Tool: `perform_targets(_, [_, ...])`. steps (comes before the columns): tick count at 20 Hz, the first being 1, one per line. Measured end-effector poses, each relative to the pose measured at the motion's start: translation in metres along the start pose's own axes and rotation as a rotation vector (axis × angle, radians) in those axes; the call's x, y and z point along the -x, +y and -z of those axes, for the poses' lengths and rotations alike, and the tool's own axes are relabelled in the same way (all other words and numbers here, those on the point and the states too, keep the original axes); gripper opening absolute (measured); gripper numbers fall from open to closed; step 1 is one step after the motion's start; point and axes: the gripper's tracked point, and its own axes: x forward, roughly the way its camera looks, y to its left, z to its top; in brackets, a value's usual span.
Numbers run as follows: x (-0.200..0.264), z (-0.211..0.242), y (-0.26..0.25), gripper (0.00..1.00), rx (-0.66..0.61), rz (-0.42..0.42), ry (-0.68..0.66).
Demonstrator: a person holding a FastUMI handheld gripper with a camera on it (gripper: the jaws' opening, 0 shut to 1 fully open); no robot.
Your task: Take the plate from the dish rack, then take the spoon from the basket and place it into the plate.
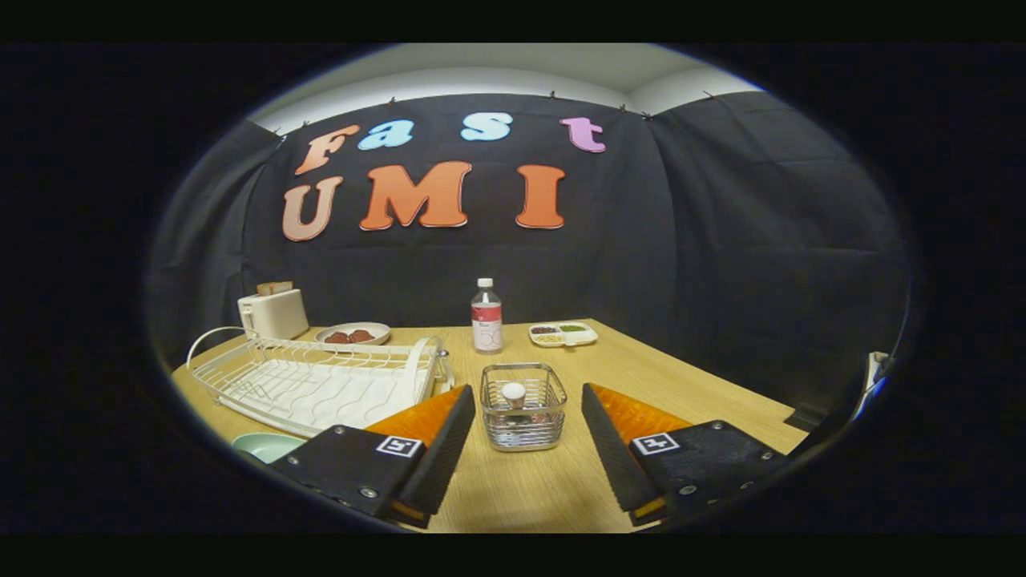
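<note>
A small wire basket (523, 407) stands on the wooden table just ahead of my fingers, in line with the gap between them. A spoon stands in it, its rounded white handle end (514, 392) pointing up. My gripper (525, 417) is open, with nothing between its fingers. A white wire dish rack (317, 381) lies to the left of the basket. A pale green plate (267, 445) rests on the table in front of the rack, beside my left finger, partly hidden by it.
A clear bottle with a white cap (486, 317) stands beyond the basket. Behind the rack are a white toaster (273, 312) and a dish of red food (353, 333). A white divided tray (563, 333) sits at the back right. The table edge (745, 397) runs along the right.
</note>
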Motion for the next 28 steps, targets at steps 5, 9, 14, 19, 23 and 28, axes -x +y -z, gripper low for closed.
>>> perform_targets(5, [-0.015, 0.011, 0.006, 0.50, -0.032, -0.006, 0.038])
perform_targets(9, [-0.021, 0.007, 0.002, 0.26, -0.042, 0.016, 0.011])
perform_targets(14, [-0.021, 0.005, 0.002, 0.08, -0.043, 0.012, 0.025])
perform_targets(19, [-0.015, -0.007, 0.003, 0.08, -0.032, -0.001, 0.006])
perform_targets(23, [-0.008, -0.024, 0.000, 0.08, -0.014, 0.005, -0.025])
perform_targets(28, [0.019, -0.057, -0.002, 0.08, -0.001, -0.008, -0.082])
